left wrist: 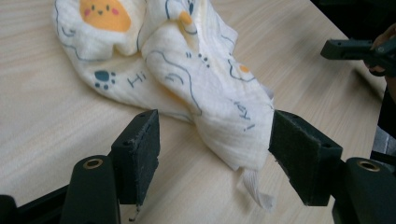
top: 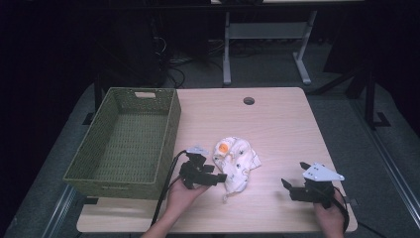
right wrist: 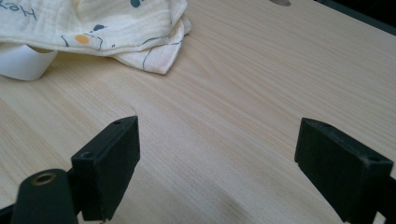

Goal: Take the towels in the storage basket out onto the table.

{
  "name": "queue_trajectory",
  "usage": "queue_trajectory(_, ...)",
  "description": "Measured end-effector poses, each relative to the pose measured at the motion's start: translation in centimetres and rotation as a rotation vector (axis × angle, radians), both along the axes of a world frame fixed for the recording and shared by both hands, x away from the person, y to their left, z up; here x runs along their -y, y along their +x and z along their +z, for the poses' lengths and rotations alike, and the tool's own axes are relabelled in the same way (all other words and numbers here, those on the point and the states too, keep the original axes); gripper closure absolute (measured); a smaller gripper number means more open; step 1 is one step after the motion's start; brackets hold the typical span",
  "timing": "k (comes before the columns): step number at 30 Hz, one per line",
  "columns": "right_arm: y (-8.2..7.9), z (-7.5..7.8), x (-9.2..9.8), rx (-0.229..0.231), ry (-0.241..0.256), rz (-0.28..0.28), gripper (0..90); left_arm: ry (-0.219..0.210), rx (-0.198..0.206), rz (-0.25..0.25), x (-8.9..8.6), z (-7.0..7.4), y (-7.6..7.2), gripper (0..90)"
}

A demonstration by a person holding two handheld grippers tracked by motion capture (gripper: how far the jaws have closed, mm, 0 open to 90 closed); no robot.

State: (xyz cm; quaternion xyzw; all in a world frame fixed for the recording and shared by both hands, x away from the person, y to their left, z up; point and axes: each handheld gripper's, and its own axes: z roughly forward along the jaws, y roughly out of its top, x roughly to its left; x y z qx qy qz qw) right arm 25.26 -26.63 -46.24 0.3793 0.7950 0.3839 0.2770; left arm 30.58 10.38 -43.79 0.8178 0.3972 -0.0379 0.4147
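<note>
Crumpled cloth mid-table, right of basket. Left gripper wide open, jaws straddling cloth's near end — one pad touching, not clamped. Right gripper open too — over bare table, well right of cloth.

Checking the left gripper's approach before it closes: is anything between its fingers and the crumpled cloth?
Nothing visible. The left gripper is open, its fingers straddling the near corner of the cloth, with bare table around it.
</note>
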Motion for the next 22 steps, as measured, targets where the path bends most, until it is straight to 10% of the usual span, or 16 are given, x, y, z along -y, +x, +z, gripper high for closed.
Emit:
queue_trajectory(13,-0.1,0.0,-0.1,0.003,-0.006,0.0,13.7,0.023,0.025,-0.024,-1.2,-0.9,-2.1,31.9)
queue_trajectory(16,-0.1,0.1,-0.1,-0.001,0.002,-0.001,13.7,-0.05,-0.058,-0.039,-1.5,-1.2,-2.1,31.6)
queue_trajectory(22,-0.2,0.1,0.1,0.005,0.013,-0.007,13.7,-0.02,-0.016,-0.025,-1.3,-1.3,-2.2,29.9)
